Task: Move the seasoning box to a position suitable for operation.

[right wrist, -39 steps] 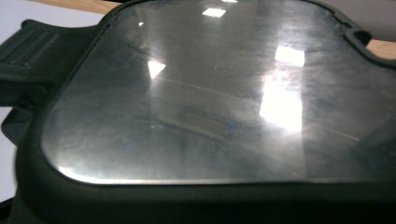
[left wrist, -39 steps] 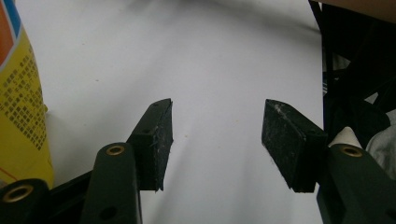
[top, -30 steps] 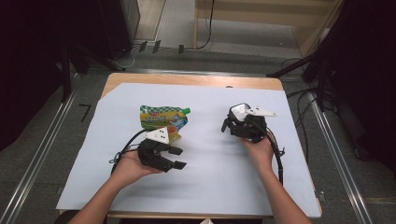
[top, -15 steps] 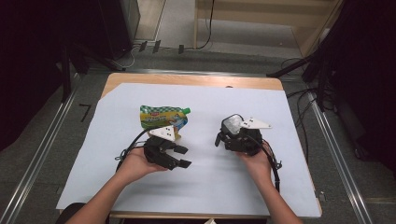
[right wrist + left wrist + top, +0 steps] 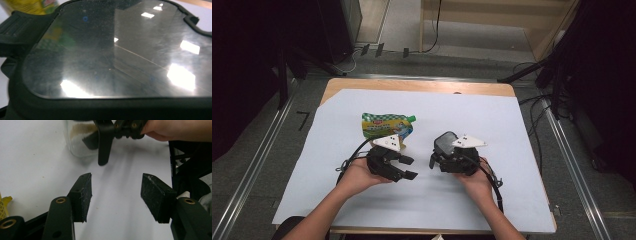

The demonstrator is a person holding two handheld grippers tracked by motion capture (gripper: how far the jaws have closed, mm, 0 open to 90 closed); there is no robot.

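Lid (image 5: 117,50) glare hides right gripper (image 5: 447,152) jaws.

The container (image 5: 80,138) at the upper left of the left gripper view looked like clear, smooth glass or plastic. Its lid (image 5: 117,50) was glossy, dust-speckled and faintly scratched, rimmed in matt black. The pouch (image 5: 387,125) looked glossy. A matt white sheet covered the wooden counter (image 5: 412,86). The left tongs (image 5: 116,197) had matt, scuffed black pads.

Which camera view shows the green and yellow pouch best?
The high view: nearly the whole pouch lies on the white sheet. The left gripper view catches a yellow corner; the right gripper view, a blurred yellow part.
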